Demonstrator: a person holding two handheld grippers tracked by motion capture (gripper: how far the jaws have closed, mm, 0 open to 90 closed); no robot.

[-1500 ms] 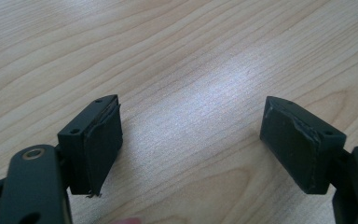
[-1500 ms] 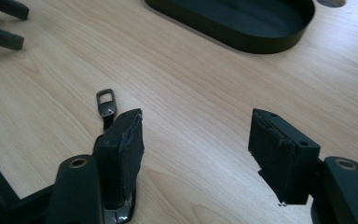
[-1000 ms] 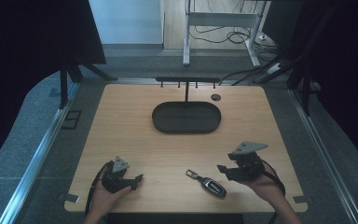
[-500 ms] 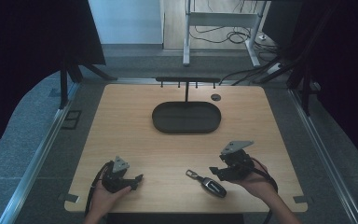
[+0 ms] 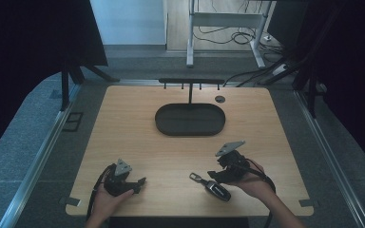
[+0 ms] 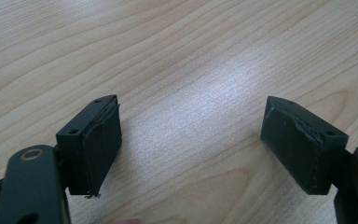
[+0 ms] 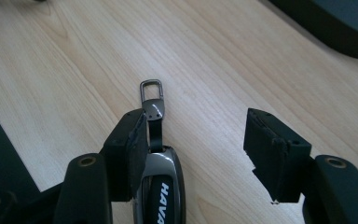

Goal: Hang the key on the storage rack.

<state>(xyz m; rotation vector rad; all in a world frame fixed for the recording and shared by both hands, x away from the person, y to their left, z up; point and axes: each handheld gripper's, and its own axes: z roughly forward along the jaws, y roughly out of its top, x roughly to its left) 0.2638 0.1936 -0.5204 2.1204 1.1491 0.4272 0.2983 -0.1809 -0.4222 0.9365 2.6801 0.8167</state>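
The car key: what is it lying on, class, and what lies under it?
The car key lies flat on the wooden table, between the right tongs. Whatever is beneath the key is covered.

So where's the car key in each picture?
High view: the key lies near the table's front edge, just left of the right tongs.
Left gripper view: bare wood between open tongs; the key isn't in this picture.
Right gripper view: the key lies bottom centre, beside the left pad, strap and ring pointing up.
Shared landmark: the dark oval tray, top right in the right gripper view.
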